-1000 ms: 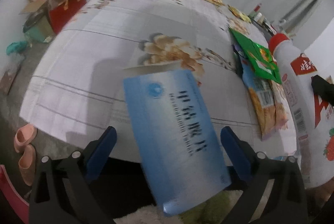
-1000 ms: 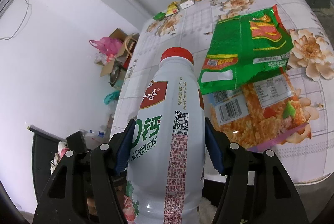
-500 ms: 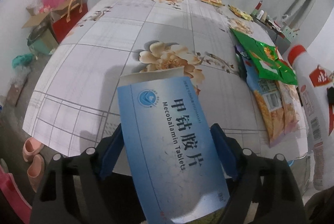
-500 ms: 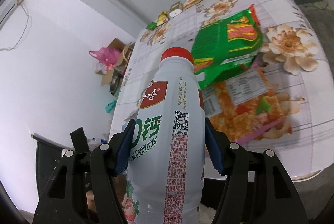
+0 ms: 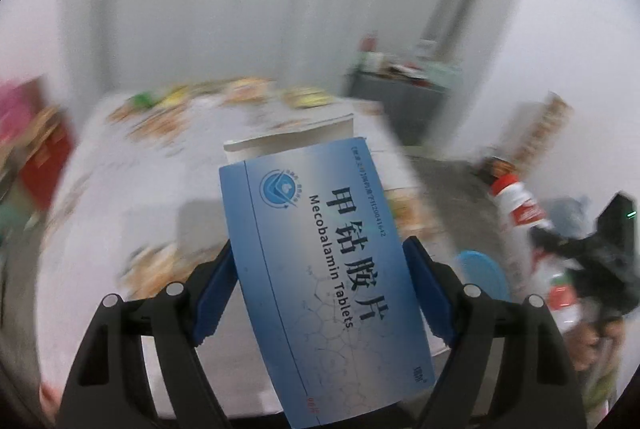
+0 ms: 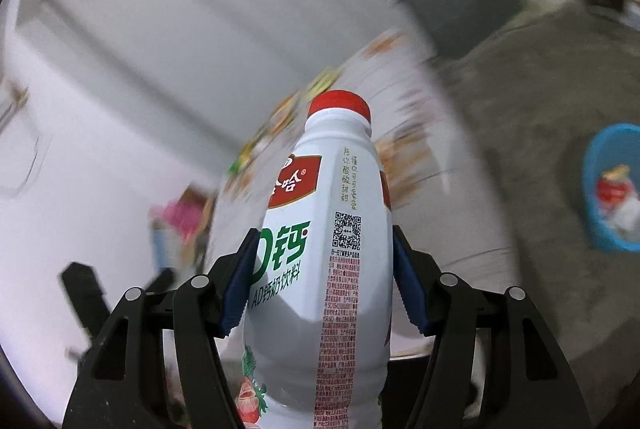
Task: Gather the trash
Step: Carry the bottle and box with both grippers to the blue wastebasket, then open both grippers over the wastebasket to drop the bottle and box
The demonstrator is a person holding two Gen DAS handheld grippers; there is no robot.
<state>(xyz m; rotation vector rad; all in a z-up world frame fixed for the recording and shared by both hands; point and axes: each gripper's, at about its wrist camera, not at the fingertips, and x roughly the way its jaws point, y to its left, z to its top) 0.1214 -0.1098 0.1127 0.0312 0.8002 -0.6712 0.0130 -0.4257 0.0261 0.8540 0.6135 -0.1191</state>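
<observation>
Blue Mecobalamin tablet box [image 5: 320,265] clamped in the left gripper [image 5: 320,285], blue pads on both long edges, box tilted, lifted off the floral table [image 5: 120,197]. Right gripper [image 6: 324,277] grips a white AD-calcium milk bottle [image 6: 320,253], red cap up. Only the right wrist view shows into the blue trash basket [image 6: 612,189] on the concrete floor [image 6: 520,133] — wrappers inside; the left wrist view catches just its rim. Open floor between table edge and basket. Both grippers point down at a slant — background blurred.
</observation>
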